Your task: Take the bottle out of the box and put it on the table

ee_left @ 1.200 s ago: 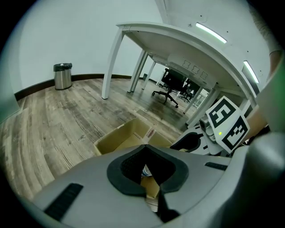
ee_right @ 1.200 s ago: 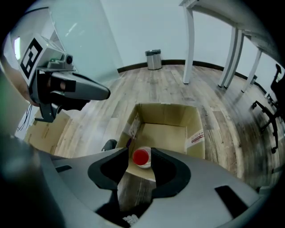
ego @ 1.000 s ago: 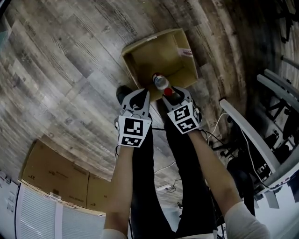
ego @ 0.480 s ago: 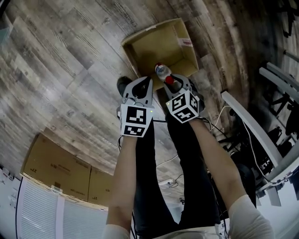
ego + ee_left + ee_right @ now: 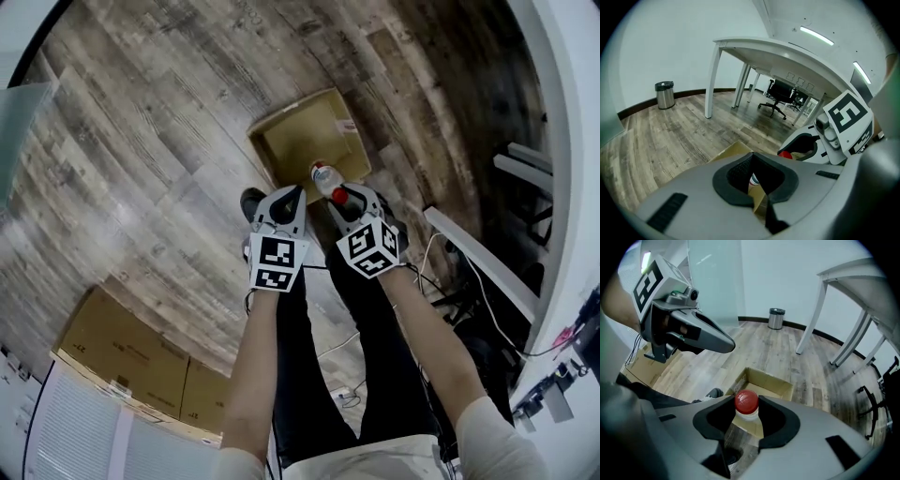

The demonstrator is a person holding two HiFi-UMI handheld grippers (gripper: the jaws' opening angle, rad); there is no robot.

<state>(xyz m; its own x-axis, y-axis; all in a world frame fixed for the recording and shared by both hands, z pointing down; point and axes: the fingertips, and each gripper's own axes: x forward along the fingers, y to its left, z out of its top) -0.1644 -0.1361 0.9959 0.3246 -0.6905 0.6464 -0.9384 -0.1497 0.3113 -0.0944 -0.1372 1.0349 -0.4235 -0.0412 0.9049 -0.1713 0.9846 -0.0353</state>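
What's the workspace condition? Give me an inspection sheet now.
Surface: wood-plank floor; white table beyond.
Job's things: bottle, red cap, held over the near side of the open cardboard box; not yet on the table.
Clutter: closed cartons at the person's left.
Grippers: right hand-held gripper jaws have just been closing, shut on the bottle's neck; left hand-held gripper shut, empty.
Cables: loose cable on the floor, right.
Surroundings: waste bin, office chair.
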